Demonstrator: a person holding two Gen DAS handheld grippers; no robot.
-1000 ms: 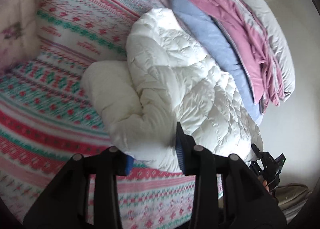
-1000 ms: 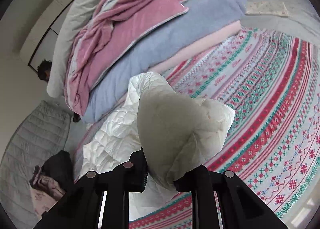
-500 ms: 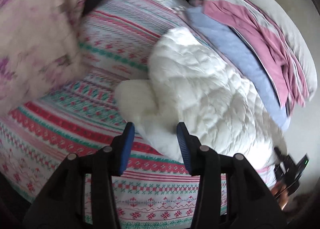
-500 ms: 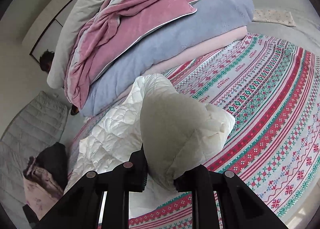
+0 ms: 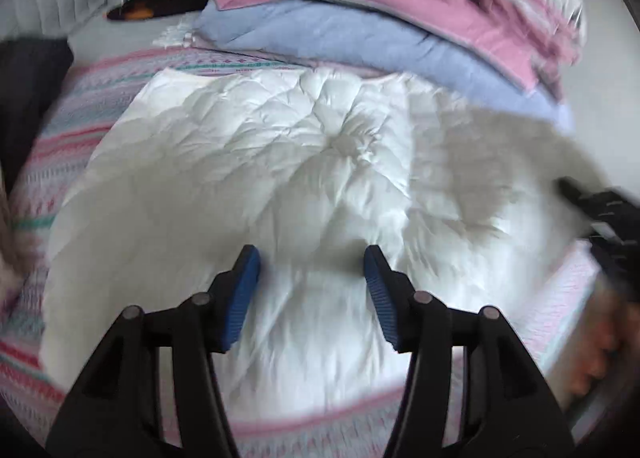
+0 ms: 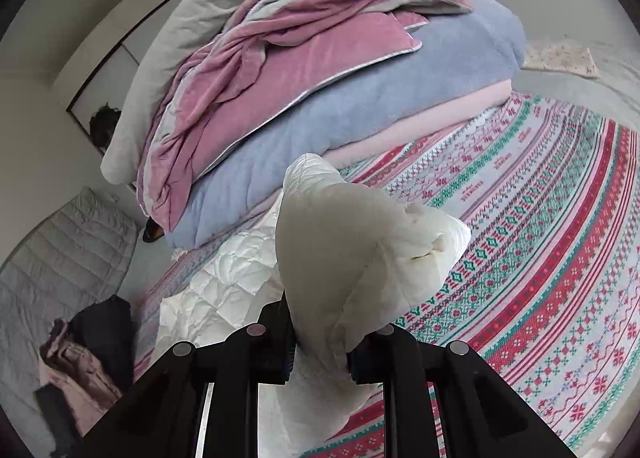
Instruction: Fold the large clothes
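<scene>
Padding of the white quilted jacket (image 5: 304,162) now lies spread across the patterned bed cover (image 6: 560,258), near the stacked blankets (image 6: 360,90) at the far side. A second ago the left claw (image 5: 310,282) pinched a bunched part; it has let go and its jaws are opening, empty, above the jacket. The right claw (image 6: 320,354) stays clamped on a raised fold (image 6: 360,250), so the next fold looks ready.
</scene>
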